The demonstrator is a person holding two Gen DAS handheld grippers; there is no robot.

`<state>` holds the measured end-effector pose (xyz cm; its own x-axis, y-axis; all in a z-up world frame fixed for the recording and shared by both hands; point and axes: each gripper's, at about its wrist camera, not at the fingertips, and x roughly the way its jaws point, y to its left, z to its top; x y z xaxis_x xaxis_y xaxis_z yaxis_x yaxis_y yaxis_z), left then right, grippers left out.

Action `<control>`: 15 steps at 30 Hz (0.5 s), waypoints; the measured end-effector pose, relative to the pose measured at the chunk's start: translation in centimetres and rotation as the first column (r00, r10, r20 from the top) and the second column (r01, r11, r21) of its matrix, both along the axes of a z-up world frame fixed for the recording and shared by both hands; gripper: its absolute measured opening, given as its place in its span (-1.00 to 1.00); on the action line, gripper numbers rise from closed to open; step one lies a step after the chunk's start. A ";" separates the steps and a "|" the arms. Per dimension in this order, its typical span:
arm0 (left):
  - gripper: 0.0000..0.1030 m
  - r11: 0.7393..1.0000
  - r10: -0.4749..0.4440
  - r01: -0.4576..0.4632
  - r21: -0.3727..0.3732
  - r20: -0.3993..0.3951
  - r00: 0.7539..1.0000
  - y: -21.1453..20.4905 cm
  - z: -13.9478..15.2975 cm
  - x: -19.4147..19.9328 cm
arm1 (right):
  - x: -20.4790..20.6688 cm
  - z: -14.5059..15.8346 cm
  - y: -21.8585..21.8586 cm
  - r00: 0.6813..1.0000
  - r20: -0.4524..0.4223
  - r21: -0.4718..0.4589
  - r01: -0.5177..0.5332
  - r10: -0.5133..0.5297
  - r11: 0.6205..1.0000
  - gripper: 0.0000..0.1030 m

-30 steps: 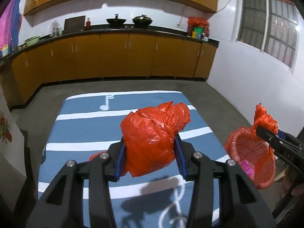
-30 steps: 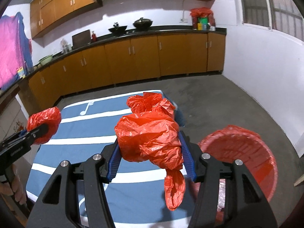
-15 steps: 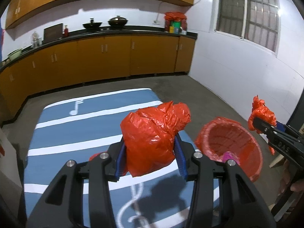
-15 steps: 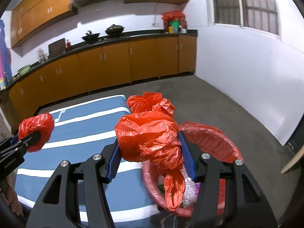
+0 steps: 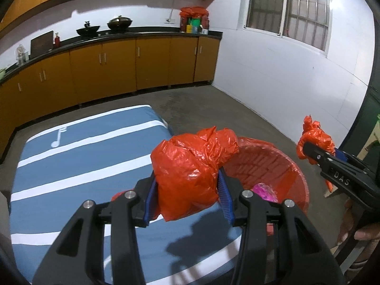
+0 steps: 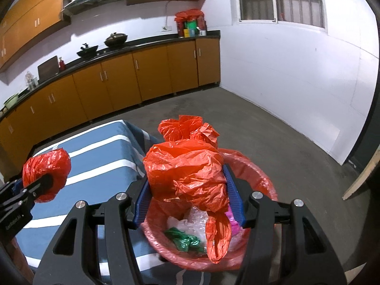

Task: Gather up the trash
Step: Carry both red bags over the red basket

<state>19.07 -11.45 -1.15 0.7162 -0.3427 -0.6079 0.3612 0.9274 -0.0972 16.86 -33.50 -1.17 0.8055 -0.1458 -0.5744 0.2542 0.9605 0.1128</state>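
Note:
My left gripper (image 5: 187, 190) is shut on a crumpled red plastic bag (image 5: 190, 166), held above the right edge of the blue striped table (image 5: 71, 166). My right gripper (image 6: 187, 192) is shut on another red plastic bag (image 6: 187, 173), held right over the red-lined trash bin (image 6: 261, 173). The bin (image 5: 273, 163) stands on the floor beside the table and holds pink, green and clear wrappers. Each gripper shows in the other's view: the right one (image 5: 311, 147) beyond the bin, the left one (image 6: 45, 175) over the table.
Orange kitchen cabinets (image 5: 118, 71) with a black counter run along the far wall, with woks and bottles on top. A white wall (image 5: 285, 83) with a barred window is on the right. Bare concrete floor (image 6: 273, 130) lies beyond the bin. A wooden board (image 6: 361, 178) leans at the right.
Both grippers have swung right with their bags. The right gripper has come from over the table to over the bin; the left has reached the table's right edge beside the bin.

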 end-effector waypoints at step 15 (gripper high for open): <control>-0.14 0.978 -0.186 0.179 -0.105 -0.062 0.981 -6.4 -2.0 1.8 | 0.5 -0.3 -3.1 1.000 -0.003 0.074 0.015 -0.015 0.997 0.10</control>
